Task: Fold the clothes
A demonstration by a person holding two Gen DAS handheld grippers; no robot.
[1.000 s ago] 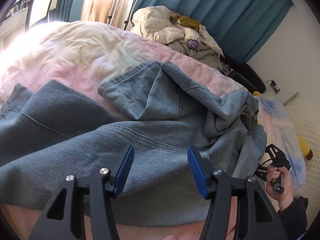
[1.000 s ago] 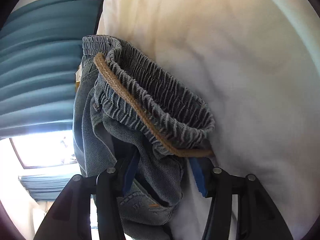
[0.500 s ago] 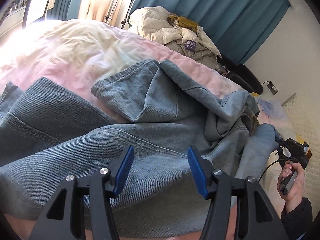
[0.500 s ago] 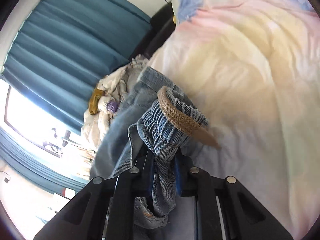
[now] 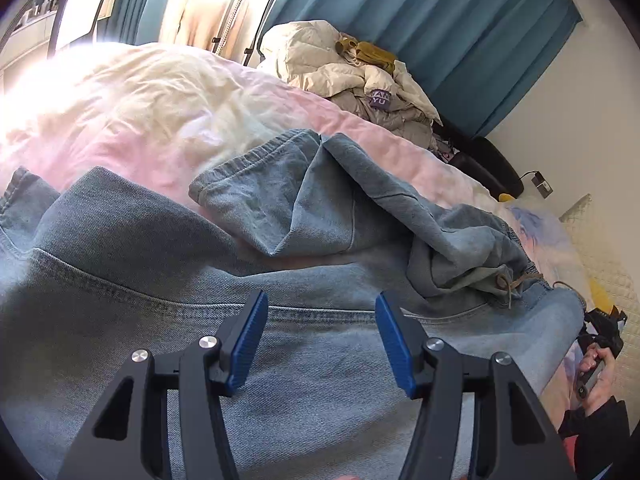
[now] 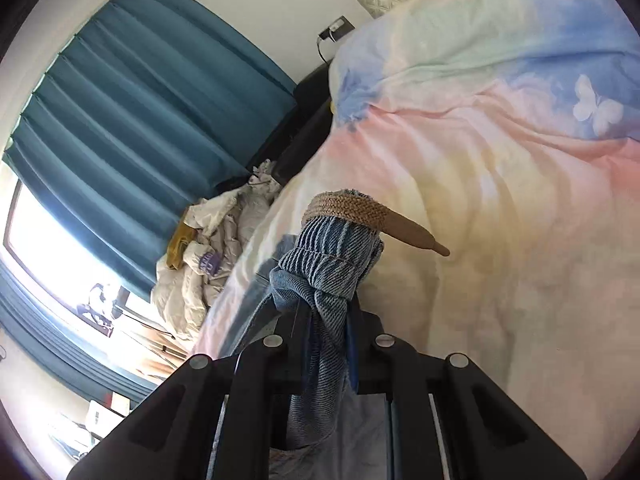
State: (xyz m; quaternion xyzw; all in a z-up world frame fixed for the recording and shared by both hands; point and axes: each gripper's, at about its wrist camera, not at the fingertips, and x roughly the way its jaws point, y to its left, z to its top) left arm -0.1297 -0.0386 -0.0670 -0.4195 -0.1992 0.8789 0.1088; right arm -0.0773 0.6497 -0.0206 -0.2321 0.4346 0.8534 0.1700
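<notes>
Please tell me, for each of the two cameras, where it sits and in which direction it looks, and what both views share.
Left wrist: sits behind the open left gripper, looking down across the jeans on the bed; a hand shows lower right.
Right wrist: sits behind the right gripper, its jaws closing on the jeans' waistband, facing the duvet.
Shared: jeans, bed, teal curtain, pile of pale clothes.

Faded blue denim jeans (image 5: 280,320) on a pastel pink, yellow and blue butterfly-print duvet (image 6: 520,140)
</notes>
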